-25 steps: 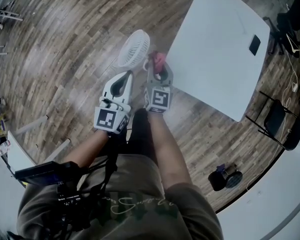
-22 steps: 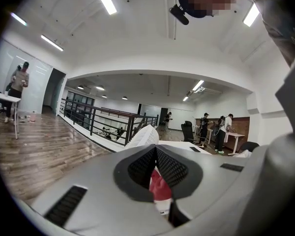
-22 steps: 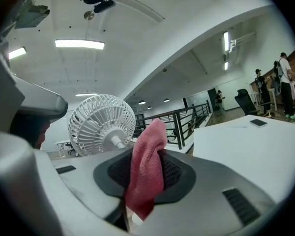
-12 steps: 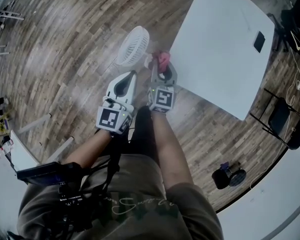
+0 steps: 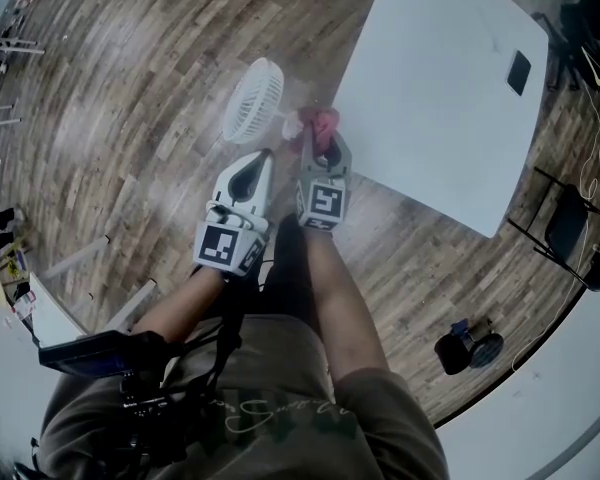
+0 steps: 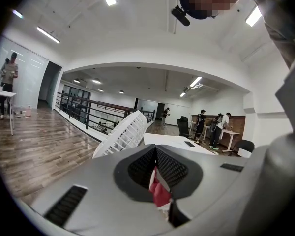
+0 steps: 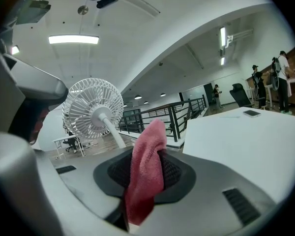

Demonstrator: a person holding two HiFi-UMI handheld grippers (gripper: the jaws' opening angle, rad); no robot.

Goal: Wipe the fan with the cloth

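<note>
With my right gripper [image 5: 320, 151] pinching the cloth [image 5: 324, 124] and my left gripper [image 5: 263, 158] pressed together, I judge the approach in hand: the fan [image 5: 252, 100] is just ahead of both, beside the table [image 5: 440, 88], and next the cloth must be brought onto it.

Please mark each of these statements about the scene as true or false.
1. The right gripper grips a pink terry cloth. True.
2. The round white plastic fan stands on the white table. False: in the head view it shows over the wooden floor, left of the table's edge.
3. The fingers of the left gripper stand wide apart. False: they are closed together.
4. A dark flat rectangular object lies on the white table. True.
</note>
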